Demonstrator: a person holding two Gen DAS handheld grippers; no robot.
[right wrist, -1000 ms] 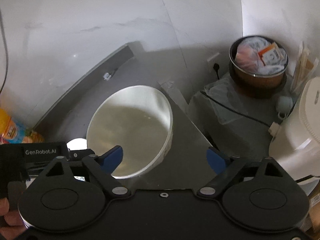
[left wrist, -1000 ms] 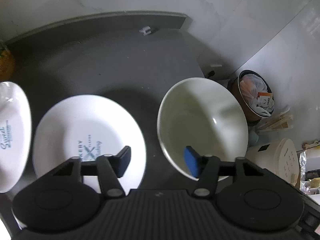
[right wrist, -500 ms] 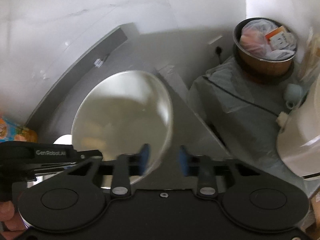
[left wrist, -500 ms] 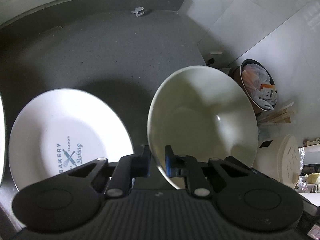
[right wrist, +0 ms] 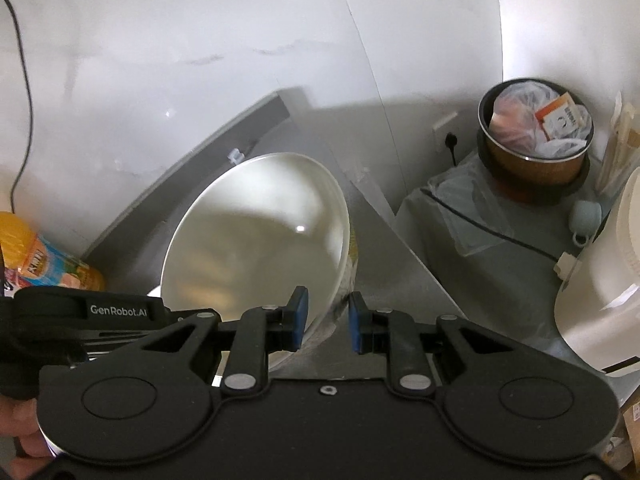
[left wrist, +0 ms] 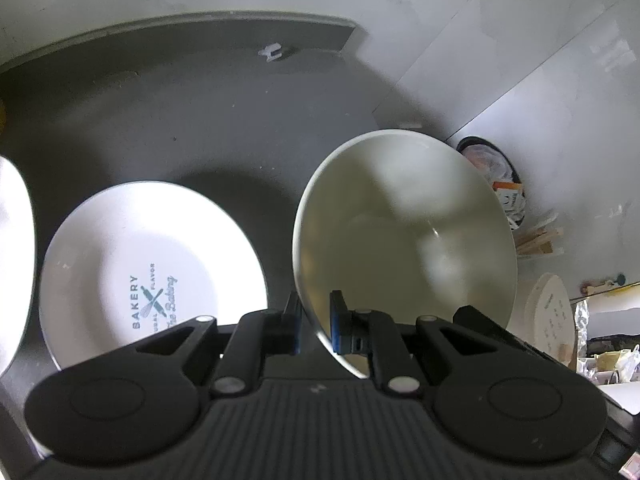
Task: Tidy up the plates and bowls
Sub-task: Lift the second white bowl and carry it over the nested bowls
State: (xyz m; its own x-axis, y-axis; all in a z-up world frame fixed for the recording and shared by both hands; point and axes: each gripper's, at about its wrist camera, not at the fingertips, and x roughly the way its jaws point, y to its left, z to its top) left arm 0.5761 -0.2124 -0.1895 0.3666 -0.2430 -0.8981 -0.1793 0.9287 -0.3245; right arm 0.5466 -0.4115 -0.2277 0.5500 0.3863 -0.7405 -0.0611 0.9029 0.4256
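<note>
A pale cream bowl is tilted over the dark grey counter. My left gripper is shut on its near left rim. In the right wrist view the same bowl leans to the left, with my right gripper shut on its right wall. The left gripper's body shows at that view's left edge. Left of the bowl, a white plate printed "BAKERY" lies flat. A second white plate is cut off by the left edge.
A brown bin stuffed with bags and a white appliance stand right of the counter's end. An orange drink bottle sits at the far left. A small white clip lies by the back wall.
Both grippers were open a second ago; each has closed on the bowl's rim. The bowl now sits more tilted and nearer both cameras.
</note>
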